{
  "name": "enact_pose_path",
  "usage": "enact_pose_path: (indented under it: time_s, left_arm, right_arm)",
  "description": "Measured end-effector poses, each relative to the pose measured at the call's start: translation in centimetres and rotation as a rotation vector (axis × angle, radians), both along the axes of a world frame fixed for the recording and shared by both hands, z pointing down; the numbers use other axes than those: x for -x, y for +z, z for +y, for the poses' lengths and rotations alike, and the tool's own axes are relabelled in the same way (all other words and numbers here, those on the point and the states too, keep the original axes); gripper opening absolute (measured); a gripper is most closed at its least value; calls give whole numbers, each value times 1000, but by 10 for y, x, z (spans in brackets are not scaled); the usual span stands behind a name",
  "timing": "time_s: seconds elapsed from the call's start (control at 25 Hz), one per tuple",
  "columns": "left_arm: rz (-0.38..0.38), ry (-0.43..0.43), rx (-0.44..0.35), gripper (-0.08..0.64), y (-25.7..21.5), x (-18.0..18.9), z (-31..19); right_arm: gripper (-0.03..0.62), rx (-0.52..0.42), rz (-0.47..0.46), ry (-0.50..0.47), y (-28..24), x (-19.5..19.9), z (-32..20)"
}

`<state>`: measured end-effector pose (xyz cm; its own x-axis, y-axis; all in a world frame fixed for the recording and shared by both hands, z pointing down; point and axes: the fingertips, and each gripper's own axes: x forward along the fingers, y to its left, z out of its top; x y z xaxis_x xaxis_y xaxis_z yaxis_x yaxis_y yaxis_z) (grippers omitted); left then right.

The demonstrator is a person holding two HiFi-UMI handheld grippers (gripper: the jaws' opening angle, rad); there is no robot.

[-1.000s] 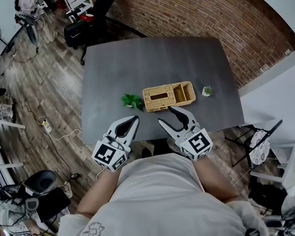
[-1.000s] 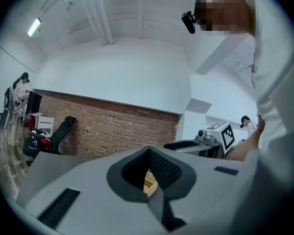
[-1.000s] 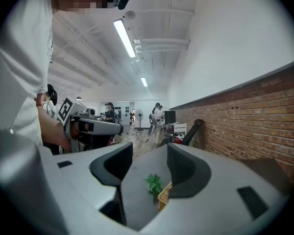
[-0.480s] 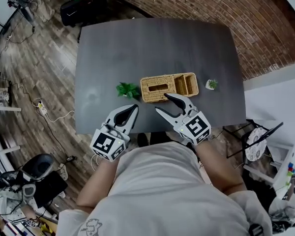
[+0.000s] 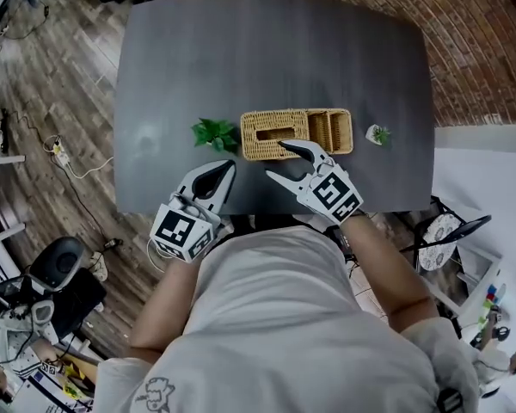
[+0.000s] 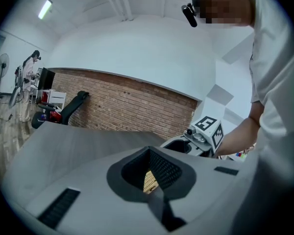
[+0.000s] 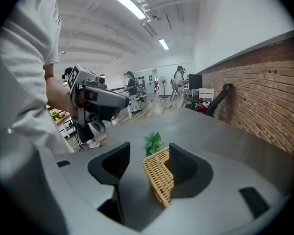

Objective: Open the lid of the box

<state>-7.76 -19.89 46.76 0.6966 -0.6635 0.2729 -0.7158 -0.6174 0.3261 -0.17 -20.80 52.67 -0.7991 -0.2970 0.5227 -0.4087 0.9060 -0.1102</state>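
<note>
A wicker box (image 5: 297,133) lies mid-table, its slotted lid (image 5: 274,134) on the left part and an open compartment (image 5: 331,131) on the right. My right gripper (image 5: 279,162) is at the box's near edge, jaws opening wide. In the right gripper view (image 7: 148,153) a corner of the wicker box (image 7: 159,177) stands between the jaws, and neither pad presses on it. My left gripper (image 5: 217,177) hovers shut over the table's near edge, left of the box, holding nothing. In the left gripper view (image 6: 150,151) a bit of wicker (image 6: 149,181) shows through the shut jaws.
A small green plant (image 5: 213,133) sits just left of the box, also in the right gripper view (image 7: 153,141). A tiny potted plant (image 5: 378,134) stands to the box's right. The dark table (image 5: 241,50) stretches far behind; brick wall beyond.
My right gripper has moved forward to the box's near edge and its jaws have spread wider. The left gripper has edged forward, still shut.
</note>
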Motion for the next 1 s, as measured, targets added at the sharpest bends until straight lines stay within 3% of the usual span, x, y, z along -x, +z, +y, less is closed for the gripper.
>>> enact_pose_path:
  time_s: [0.4, 1.0]
  left_arm:
    - [-30, 17, 89, 11, 48, -11, -8]
    - [-36, 12, 128, 11, 75, -14, -23]
  right_arm:
    - [282, 25, 205, -163, 69, -4, -10]
    - [287, -39, 385, -328, 121, 10, -6]
